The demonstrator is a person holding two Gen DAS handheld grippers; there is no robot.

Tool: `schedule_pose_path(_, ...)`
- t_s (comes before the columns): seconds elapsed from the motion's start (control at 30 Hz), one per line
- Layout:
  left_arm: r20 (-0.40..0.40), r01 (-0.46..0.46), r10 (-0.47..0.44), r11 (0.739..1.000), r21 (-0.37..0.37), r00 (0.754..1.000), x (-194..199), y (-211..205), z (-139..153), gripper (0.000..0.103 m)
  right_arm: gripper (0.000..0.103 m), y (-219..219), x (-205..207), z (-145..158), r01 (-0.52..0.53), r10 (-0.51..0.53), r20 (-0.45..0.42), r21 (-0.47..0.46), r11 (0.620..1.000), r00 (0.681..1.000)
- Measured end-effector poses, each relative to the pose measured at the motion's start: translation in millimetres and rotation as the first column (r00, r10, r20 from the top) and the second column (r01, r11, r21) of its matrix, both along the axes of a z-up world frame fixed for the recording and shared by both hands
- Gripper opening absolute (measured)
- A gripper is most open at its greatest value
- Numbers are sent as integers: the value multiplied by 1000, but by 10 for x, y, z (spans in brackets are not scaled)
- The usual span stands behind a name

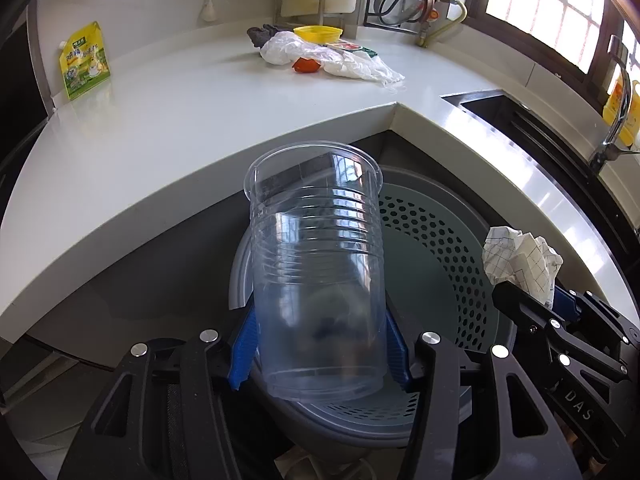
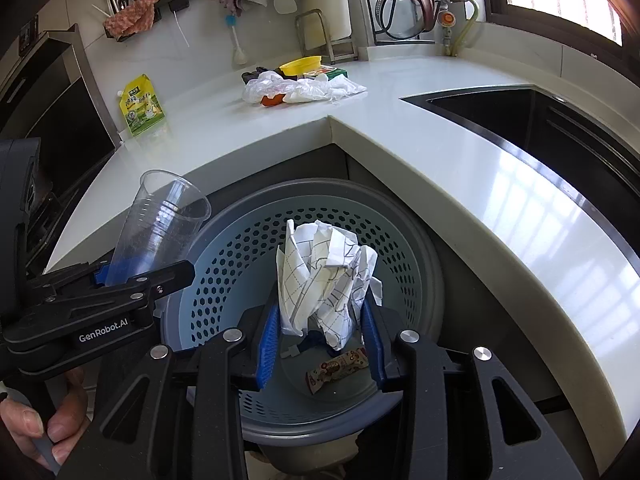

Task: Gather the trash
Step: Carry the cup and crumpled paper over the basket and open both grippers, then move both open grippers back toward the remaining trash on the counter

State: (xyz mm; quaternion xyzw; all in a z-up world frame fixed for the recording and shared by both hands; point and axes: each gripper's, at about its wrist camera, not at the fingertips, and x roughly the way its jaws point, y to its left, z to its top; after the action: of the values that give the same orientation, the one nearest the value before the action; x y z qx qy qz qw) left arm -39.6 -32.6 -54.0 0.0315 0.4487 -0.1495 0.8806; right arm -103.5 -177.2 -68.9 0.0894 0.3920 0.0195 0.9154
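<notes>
Your left gripper (image 1: 318, 354) has its blue fingers (image 1: 244, 354) clamped on the base of a clear plastic cup (image 1: 316, 264), which tilts at centre frame above the perforated bin (image 1: 436, 240). Your right gripper (image 2: 318, 346) pinches a crumpled checked paper (image 2: 326, 276) between its fingers (image 2: 267, 340), directly over the bin's opening in the lower middle of the right wrist view. A snack wrapper (image 2: 338, 368) lies on the bin floor. On the worktop (image 1: 180, 120), in the upper centre, sit a plastic bag (image 1: 320, 58) and a yellow lid (image 1: 318, 33); a green pouch (image 1: 85, 60) stands at upper left.
</notes>
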Motion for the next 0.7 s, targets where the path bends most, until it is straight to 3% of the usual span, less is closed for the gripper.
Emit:
schedule_pose_path(0.13,1,-11,11,1000,-3,1000,0,30,-2,60,46,-2,-23,20,7,-7,12,-9,1000,1000)
schedule_pose_path(0.2,3,-14,14,1000,-5,1000,-1,39,6,62,57,-21,-44,40,15,-15,22,-12,1000,1000)
schedule_pose_path(0.27,6,-17,17,1000,-7,1000,-7,50,13,67,61,-33,-56,65,19,-19,34,-9,1000,999)
schedule_pose_path(0.33,8,-20,20,1000,-12,1000,-10,63,20,72,62,-37,-67,82,21,-20,41,-9,1000,999)
schedule_pose_path(0.7,20,-31,31,999,-17,999,-22,106,55,79,63,-35,-75,84,18,-18,41,-2,1000,999)
